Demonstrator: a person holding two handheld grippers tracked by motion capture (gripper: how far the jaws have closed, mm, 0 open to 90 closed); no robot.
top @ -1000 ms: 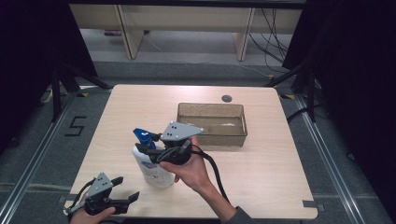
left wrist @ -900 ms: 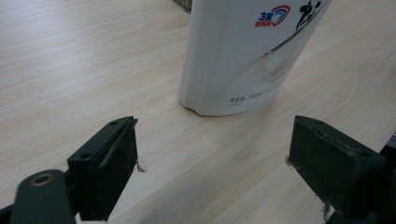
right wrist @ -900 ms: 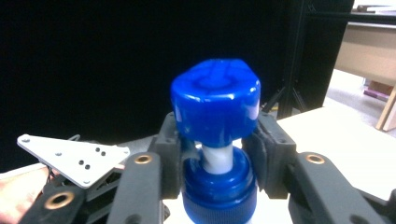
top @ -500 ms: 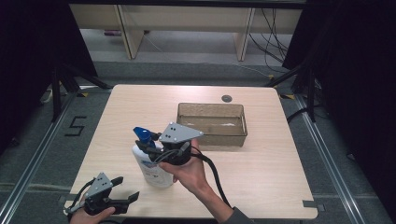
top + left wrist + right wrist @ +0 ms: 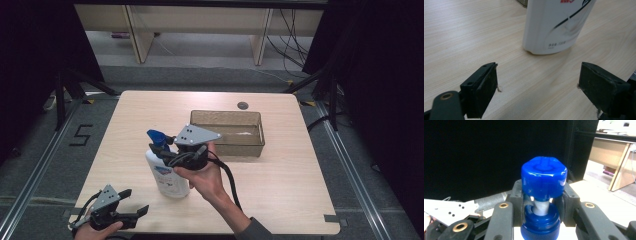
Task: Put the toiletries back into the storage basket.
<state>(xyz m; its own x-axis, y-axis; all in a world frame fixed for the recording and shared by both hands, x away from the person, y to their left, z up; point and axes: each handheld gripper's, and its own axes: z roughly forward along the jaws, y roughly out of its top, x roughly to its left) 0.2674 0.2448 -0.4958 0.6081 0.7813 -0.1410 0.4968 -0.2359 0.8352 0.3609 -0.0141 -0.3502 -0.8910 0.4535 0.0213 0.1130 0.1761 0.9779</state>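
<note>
A white pump bottle (image 5: 167, 177) with a blue pump head (image 5: 156, 136) stands upright on the table's near left. My right gripper (image 5: 166, 154) reaches in level from the right. Its jaws have just been closing and now sit shut on the bottle's neck. In the right gripper view the pads (image 5: 519, 202) press on both sides of the white stem below the blue pump head (image 5: 544, 176). My left gripper (image 5: 134, 201) rests open at the front left edge. In the left gripper view the bottle's base (image 5: 554, 25) stands beyond the left gripper (image 5: 539, 82), with bare table between its jaws.
A clear brownish bin (image 5: 225, 112) stands behind the bottle near the table's middle. A dark round grommet (image 5: 243, 105) sits by the far edge. Light wood table (image 5: 300, 175) spreads to the right. Desks and cables lie on the floor beyond.
The right hand has shifted only slightly at the bottle's neck. Bottle and left gripper stay where they were.
</note>
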